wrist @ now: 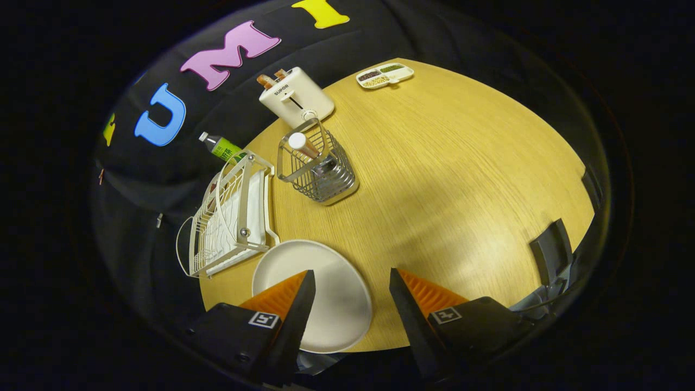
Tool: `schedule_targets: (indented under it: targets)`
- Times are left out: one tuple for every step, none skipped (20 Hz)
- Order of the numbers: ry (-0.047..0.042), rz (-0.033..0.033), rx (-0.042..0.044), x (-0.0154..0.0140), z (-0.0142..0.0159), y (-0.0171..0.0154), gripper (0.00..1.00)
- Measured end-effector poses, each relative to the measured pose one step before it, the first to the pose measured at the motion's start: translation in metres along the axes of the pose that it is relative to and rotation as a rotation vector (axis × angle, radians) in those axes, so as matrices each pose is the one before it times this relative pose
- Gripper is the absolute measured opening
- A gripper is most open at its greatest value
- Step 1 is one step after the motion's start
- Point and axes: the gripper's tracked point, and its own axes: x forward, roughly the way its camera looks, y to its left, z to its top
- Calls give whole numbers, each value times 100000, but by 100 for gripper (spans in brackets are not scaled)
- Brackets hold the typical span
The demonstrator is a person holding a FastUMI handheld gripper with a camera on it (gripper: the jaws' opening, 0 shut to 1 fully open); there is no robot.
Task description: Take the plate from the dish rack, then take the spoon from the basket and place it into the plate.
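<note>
Plate [326, 293] lies flat on the wooden counter [461, 179], out of the rack [231, 217] and just beside its near corner. The tool [352, 282] hangs above the counter with its fingers spread wide and nothing between them; the left finger [296, 304] overlaps the plate in the view, the right one sits over bare wood next to the plate's rim. Whether either finger touches the plate cannot be told. The rack, a pale wire frame on a white tray, stands at the counter's edge beyond the left finger. Just beyond the plate and beside the rack is the metal wire basket [317, 168], upright, with the spoon [305, 145] leaning inside it, its pale round handle end sticking up above the rim. Behind the basket stands a white toaster [296, 96] with two slices of toast poking out of its top. A green bottle [220, 146] sits between the toaster and the rack, close to the black cloth wall. Well apart, at the far edge of the counter, lies a small divided tray [384, 75] holding grains or beans in three compartments.
</note>
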Motion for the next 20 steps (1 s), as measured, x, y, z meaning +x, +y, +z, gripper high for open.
schedule_targets:
  targets:
    - [-274,797,-1429,-397,65,228,90]
    - [-1134,1068,-1112,-495,261,448,90]
    - [-3437,1016,-1322,-590,802,533,91]
    - [-3308,913,-2289,-576,958,533,90]
    - [-3309,648,-3207,-930,1106,543,90]
    - [-3480,80,-4627,-675,1329,438,90]
    - [-3922,-718,-5367,-653,1544,293,90]
    - [-4464,-1043,-5461,-648,1890,160,90]
    - [-4125,-681,-5015,-554,1937,300,90]
    - [-2857,-770,-4558,-339,1630,79,90]
    - [-1902,-845,-4056,-2,1316,-144,90]
    - [-1430,-361,-3243,191,1078,-144,90]
    - [-677,-19,-2486,316,820,-89,90]
    - [89,221,-1923,512,485,-206,90]
    - [718,583,-1222,272,-72,-216,90]
    - [1306,836,-1499,483,-159,-238,90]
    - [1250,550,-1979,702,-188,-253,88]
    - [1756,322,-2629,711,-390,-281,87]
    - [2043,721,-2301,905,-399,-86,82]
    - [2159,981,-1540,766,-426,-15,79]
